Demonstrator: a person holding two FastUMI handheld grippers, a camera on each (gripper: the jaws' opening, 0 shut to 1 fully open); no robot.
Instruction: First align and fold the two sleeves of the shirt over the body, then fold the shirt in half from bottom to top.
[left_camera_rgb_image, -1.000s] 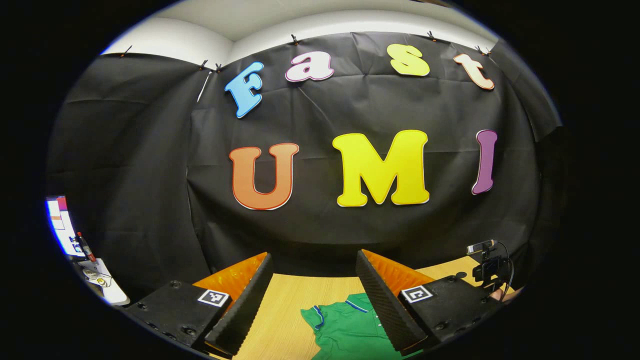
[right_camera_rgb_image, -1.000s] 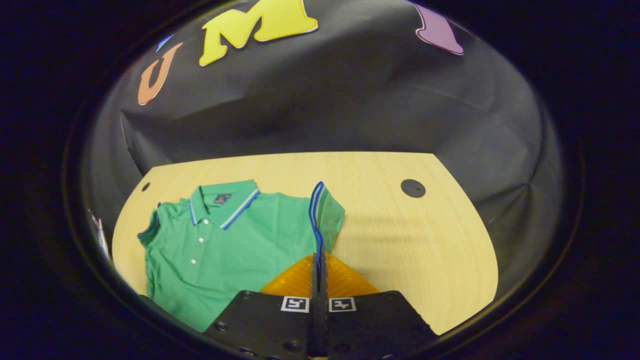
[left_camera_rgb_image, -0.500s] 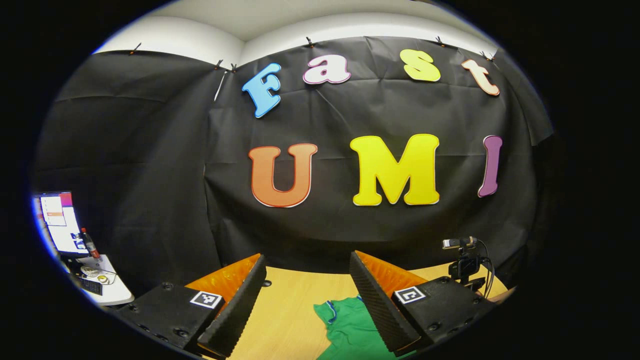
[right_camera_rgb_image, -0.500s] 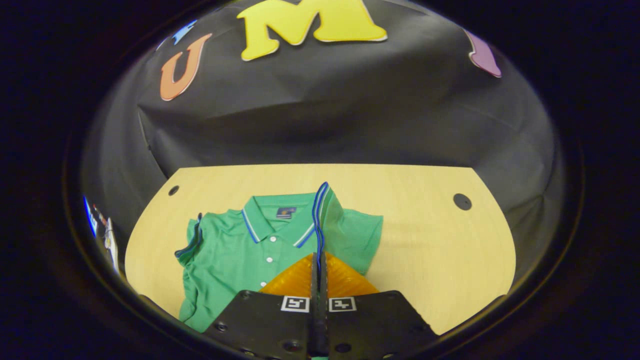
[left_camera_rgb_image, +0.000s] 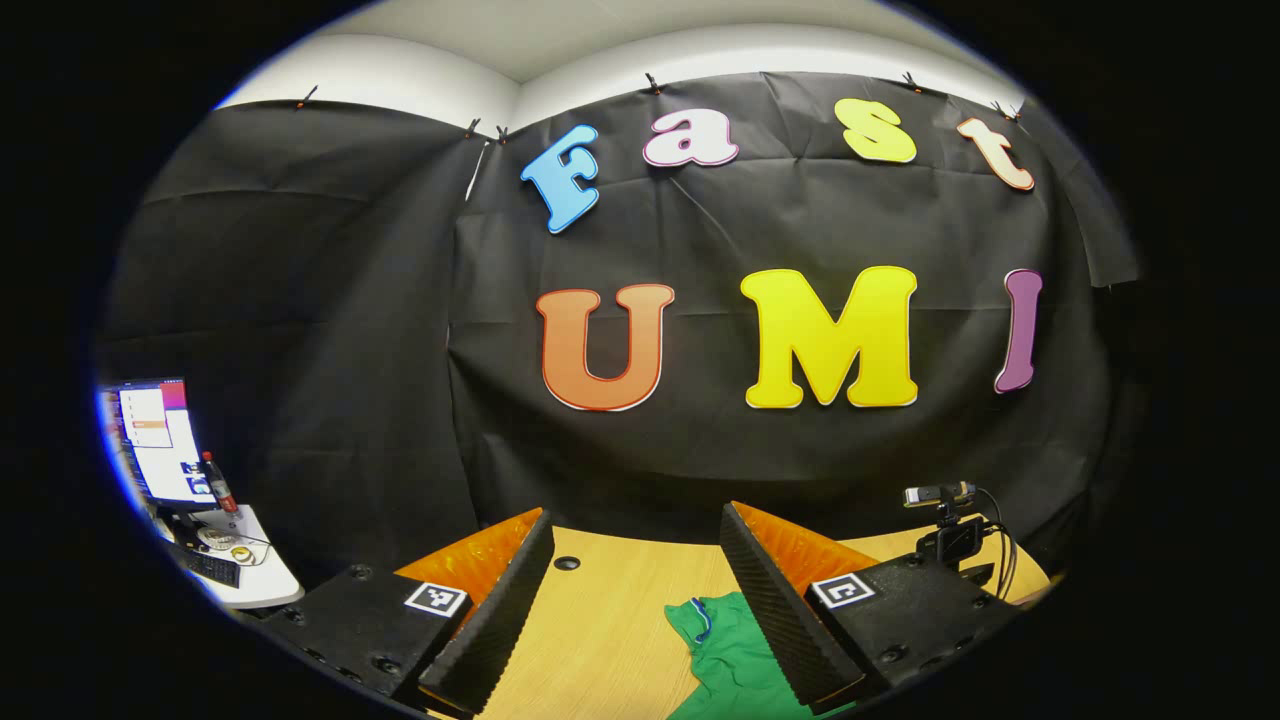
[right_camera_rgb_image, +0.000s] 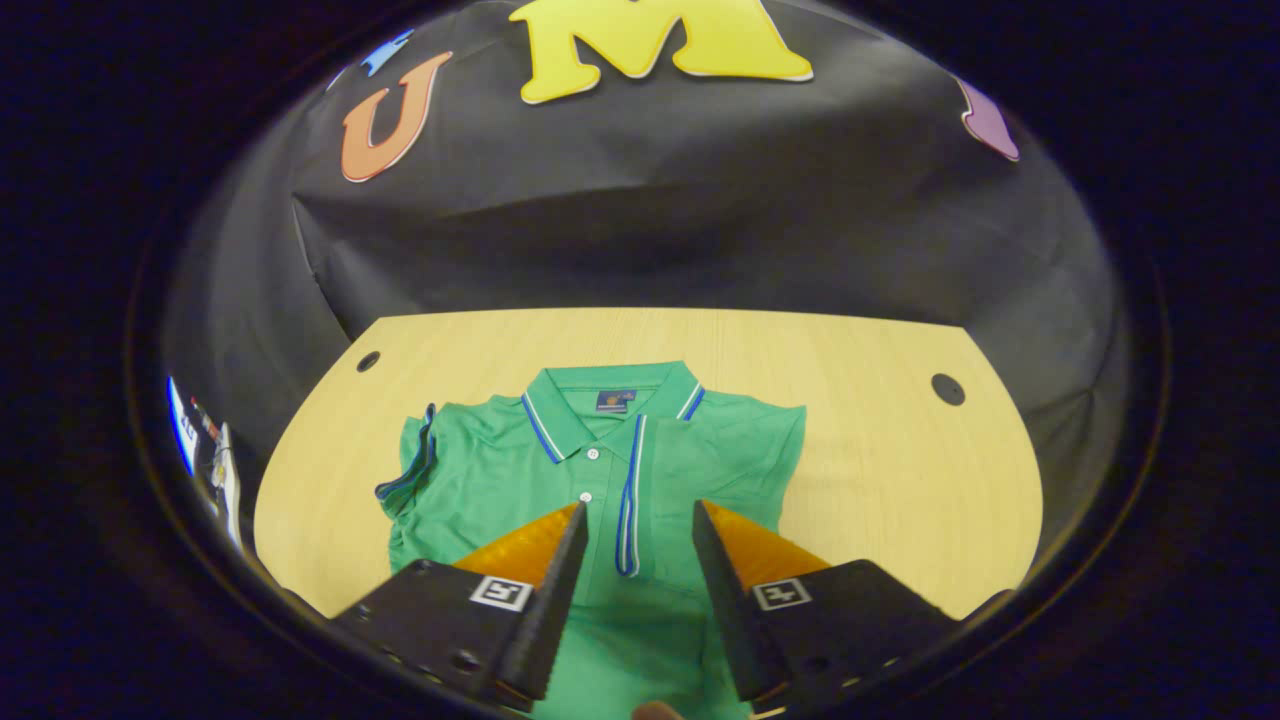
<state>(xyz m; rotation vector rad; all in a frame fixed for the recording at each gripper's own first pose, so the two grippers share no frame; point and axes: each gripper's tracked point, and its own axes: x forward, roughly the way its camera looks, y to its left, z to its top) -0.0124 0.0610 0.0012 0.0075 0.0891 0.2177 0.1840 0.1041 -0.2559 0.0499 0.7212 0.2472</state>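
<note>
Right gripper (right_camera_rgb_image: 630, 540) hangs over the shirt with its jaws spread wide, nothing between them but air. Straight ahead of the fingertips lies the striped cuff of the right sleeve (right_camera_rgb_image: 628, 500), flat on the chest, running down from just below the collar (right_camera_rgb_image: 610, 400). That sleeve looks folded over the body, so one step reads as done.

Left gripper (left_camera_rgb_image: 635, 590) is wide open too, empty, held up and level, looking mostly at the booth wall. Low between its fingers peeks a corner of the green shirt (left_camera_rgb_image: 730, 650) on the wood.

Moving outward: the shirt (right_camera_rgb_image: 500, 470) sits roughly mid-tabletop (right_camera_rgb_image: 880, 470), collar toward the far edge, hem toward the near edge under the gripper. The left sleeve (right_camera_rgb_image: 415, 465) is bunched at the shirt's side facing the table's left edge, cuff curled up, not yet laid across the chest. So that's what's left: align and fold that sleeve over, then bring the bottom up to the top. Judging by that, the job is perhaps a third of the way through.

A small camera on a stand (left_camera_rgb_image: 945, 520) is perched at the table's far right corner; a monitor (left_camera_rgb_image: 155, 440) glows beyond the left side.
</note>
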